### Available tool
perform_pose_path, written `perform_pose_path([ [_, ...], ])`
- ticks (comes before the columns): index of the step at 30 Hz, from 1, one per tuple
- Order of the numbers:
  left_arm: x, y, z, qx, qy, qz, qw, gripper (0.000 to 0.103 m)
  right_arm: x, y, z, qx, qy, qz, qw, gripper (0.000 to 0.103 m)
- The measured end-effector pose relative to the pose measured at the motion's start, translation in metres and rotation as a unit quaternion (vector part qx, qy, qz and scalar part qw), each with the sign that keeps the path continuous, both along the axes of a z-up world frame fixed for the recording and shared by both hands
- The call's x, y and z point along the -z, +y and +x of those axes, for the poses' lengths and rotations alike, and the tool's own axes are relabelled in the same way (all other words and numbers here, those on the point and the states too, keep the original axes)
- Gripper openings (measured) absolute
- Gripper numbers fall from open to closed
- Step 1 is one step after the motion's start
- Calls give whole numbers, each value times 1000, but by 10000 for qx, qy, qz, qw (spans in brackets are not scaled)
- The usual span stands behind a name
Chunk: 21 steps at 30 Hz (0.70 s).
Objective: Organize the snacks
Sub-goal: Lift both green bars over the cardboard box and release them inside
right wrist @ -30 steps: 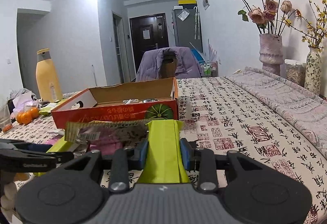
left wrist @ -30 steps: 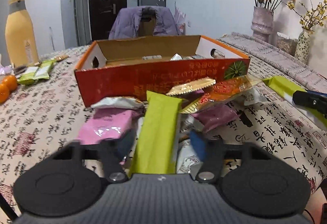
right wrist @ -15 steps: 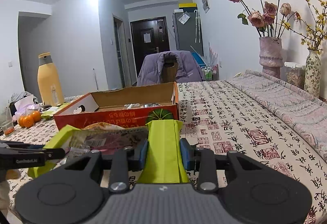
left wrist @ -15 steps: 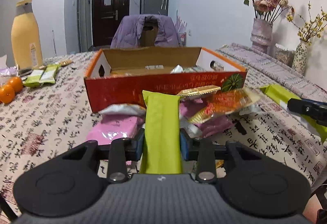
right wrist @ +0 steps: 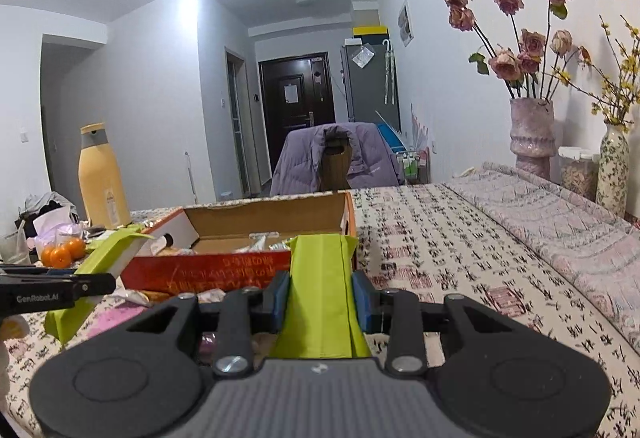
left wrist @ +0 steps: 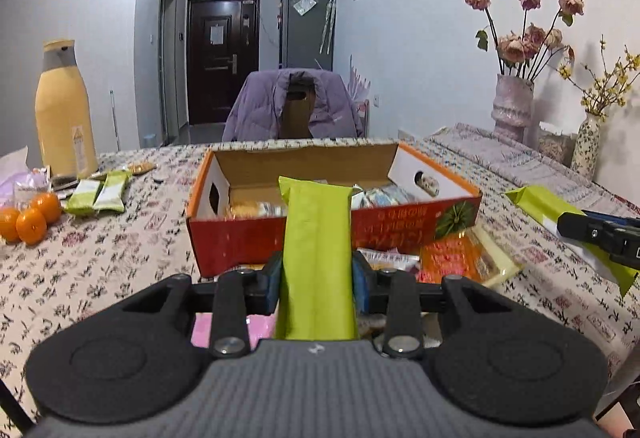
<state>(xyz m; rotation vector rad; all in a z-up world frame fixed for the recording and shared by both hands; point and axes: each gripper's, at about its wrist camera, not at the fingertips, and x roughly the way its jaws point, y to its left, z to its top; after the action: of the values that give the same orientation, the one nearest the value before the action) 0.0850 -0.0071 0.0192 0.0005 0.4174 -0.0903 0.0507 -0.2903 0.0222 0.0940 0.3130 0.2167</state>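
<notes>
Left hand-held gripper [left wrist: 316,274] clenched on a lime-green foil snack packet [left wrist: 316,250] at centre frame, over the open orange cardboard box [left wrist: 240,234]. Right hand-held gripper [right wrist: 322,298] likewise grips a second lime-green packet [right wrist: 322,286] (centre frame, beside box).

Matt corrugated cardboard box [left wrist: 248,174], smooth green foil-like snack packet [left wrist: 317,238], printed cloth tablecloth [left wrist: 100,258], matt black plastic gripper [left wrist: 317,280]

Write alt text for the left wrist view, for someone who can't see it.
The left gripper clamps a green snack pack, raised before an open orange cardboard box holding other snacks. More packets lie beside it on the patterned tablecloth, with the right gripper holding another green pack.
</notes>
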Motion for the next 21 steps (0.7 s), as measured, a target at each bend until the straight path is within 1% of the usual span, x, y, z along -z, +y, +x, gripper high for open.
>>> perform_pose_path([
  [6, -13, -3, 13, -2, -158, 33, 9999, 34, -12, 9, 17, -78, -140, 20, 9999, 33],
  [10, -24, -3, 30, -43, -248, 7, 9997, 34, -20, 16, 35, -117, -217, 28, 9997, 33],
  [16, -37, -2, 59, -116, -330, 1, 9994, 34, -31, 25, 72, -156, -261, -23, 9995, 33],
  [21, -45, 0, 89, -221, -343, -82, 9991, 34, -39, 33, 108, -195, -239, -65, 9995, 33],
])
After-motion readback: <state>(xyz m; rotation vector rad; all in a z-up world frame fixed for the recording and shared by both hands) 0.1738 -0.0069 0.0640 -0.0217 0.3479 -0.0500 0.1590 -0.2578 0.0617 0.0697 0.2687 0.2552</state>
